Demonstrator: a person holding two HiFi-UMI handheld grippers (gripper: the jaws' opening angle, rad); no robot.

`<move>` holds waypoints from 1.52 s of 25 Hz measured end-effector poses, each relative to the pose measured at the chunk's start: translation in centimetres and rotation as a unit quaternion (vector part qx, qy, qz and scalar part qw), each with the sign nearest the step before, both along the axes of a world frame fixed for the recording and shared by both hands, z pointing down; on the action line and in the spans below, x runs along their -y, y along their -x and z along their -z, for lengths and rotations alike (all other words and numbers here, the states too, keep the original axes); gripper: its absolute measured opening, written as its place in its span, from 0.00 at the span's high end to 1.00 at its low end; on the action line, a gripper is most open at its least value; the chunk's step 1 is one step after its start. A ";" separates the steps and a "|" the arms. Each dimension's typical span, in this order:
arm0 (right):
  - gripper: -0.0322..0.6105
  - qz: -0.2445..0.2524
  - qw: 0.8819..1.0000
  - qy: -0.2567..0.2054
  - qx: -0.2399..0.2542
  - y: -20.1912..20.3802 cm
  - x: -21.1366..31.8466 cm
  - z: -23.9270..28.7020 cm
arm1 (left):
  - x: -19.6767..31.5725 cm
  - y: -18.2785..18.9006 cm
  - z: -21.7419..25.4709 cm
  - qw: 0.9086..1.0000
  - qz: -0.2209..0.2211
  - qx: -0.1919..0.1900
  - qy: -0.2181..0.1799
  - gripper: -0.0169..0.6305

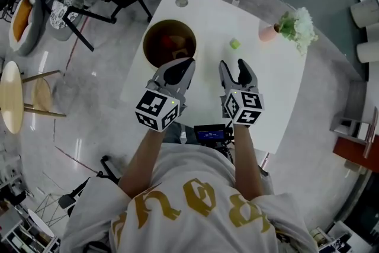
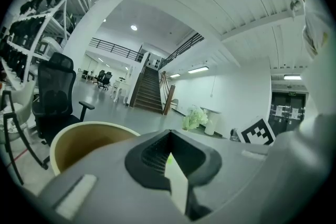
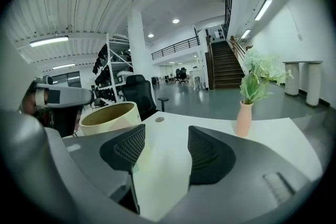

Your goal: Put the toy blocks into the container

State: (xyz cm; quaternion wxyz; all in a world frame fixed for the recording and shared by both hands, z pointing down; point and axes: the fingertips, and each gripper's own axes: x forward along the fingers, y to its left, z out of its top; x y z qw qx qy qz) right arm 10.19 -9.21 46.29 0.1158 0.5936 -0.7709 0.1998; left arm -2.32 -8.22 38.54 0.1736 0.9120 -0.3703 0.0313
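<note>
The one toy block still out on the white tabletop (image 1: pixel 213 15) is a small green block (image 1: pixel 234 43), lying to the right of the container (image 1: pixel 148 38), clear of its wall and about level with its middle. The container is a round tan tub with an open top. Something reddish lies in its shadowed bottom, perhaps blocks already dropped in, though the head view is too dim there to be sure. The left gripper (image 1: pixel 180 62) hangs at the container's near rim with its jaws closed tip to tip and nothing between them, and its own view shows the two pads meeting. The right gripper (image 1: pixel 234 65) sits to the right of the container on the near side, its jaws held well apart and empty, with only bare tabletop in the gap, and the green block lies just beyond their tips. Further right of the container, past the block, stands a pink vase (image 1: pixel 267 33) of pale flowers, which any reach should stay clear of. The block looks light and rigid, with smooth faces, so it should lift with little force but could squirt out of a skewed pinch. The surest hold is probably across two opposite flat sides, taken low and centred, never corner to corner.
</note>
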 end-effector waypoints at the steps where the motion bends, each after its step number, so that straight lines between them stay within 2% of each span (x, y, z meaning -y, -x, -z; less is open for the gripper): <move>1: 0.53 0.003 1.000 0.001 0.005 -0.5 0.0 -0.1 | -0.3 -0.6 0.0 1.000 -0.001 0.009 -0.004 0.97; 4: 0.54 0.013 1.000 0.008 0.015 -1.4 0.0 -0.7 | -0.9 -2.3 -0.5 1.000 -0.001 0.030 -0.009 0.97; 11: 0.53 0.015 0.999 0.019 0.021 -3.0 0.8 -1.9 | -0.9 -4.4 -2.0 0.999 0.007 0.041 0.009 0.97; 14: 0.53 0.014 0.999 0.029 0.026 -3.7 1.1 -2.9 | -0.4 -5.0 -3.0 0.998 0.018 0.047 0.022 0.97; 19: 0.53 0.007 0.998 0.046 0.033 -4.7 1.9 -4.7 | -0.3 -5.6 -5.6 0.995 0.037 0.077 0.052 0.97; 28: 0.53 -0.007 0.997 0.067 0.042 -5.8 3.0 -7.9 | 0.1 -7.5 -9.1 0.993 0.037 0.057 0.096 0.97; 32: 0.53 -0.020 0.996 0.072 0.053 -6.1 3.8 -9.0 | 0.5 -7.8 -11.0 0.990 0.048 0.068 0.115 0.97; 38: 0.53 -0.021 0.996 0.076 0.028 -6.5 5.1 -10.4 | 1.1 -7.9 -12.7 0.987 0.055 0.076 0.130 0.97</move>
